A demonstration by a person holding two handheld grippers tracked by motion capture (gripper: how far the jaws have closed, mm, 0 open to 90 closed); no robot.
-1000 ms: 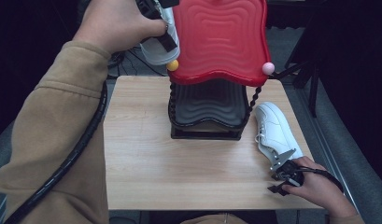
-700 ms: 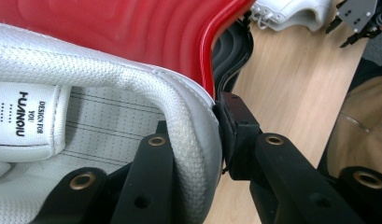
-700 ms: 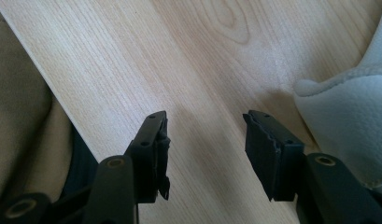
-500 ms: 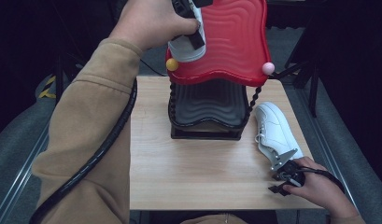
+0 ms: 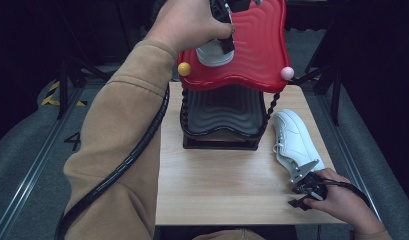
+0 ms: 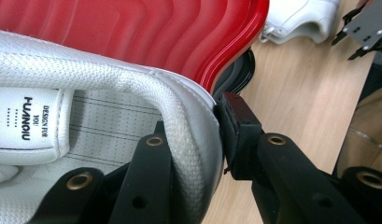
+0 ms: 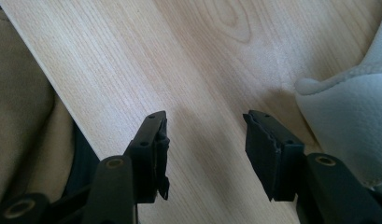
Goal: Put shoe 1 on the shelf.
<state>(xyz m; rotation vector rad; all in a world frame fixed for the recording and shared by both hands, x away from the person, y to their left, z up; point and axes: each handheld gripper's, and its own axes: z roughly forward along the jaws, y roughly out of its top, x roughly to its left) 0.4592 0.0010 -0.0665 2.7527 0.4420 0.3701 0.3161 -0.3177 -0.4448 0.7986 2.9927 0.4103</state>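
Left gripper view has the left gripper (image 6: pixel 193 140) pinching the padded heel collar of a white leather sneaker (image 6: pixel 86 116) over the red wavy plastic top shelf (image 5: pixel 257 45) of the two-tier shoe rack. Its jaws have just been opening slightly with the collar between them; that thin hold could slip, dropping the shoe off the shelf's near edge. Right gripper (image 7: pixel 205 154) rests spread on the pale wooden table (image 5: pixel 217 185), beside the second white sneaker (image 5: pixel 294 137) at near right.

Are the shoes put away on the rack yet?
Not yet. The left gripper clamps one white shoe by its collar over the red top shelf. The second shoe lies on the table beside the open right gripper.
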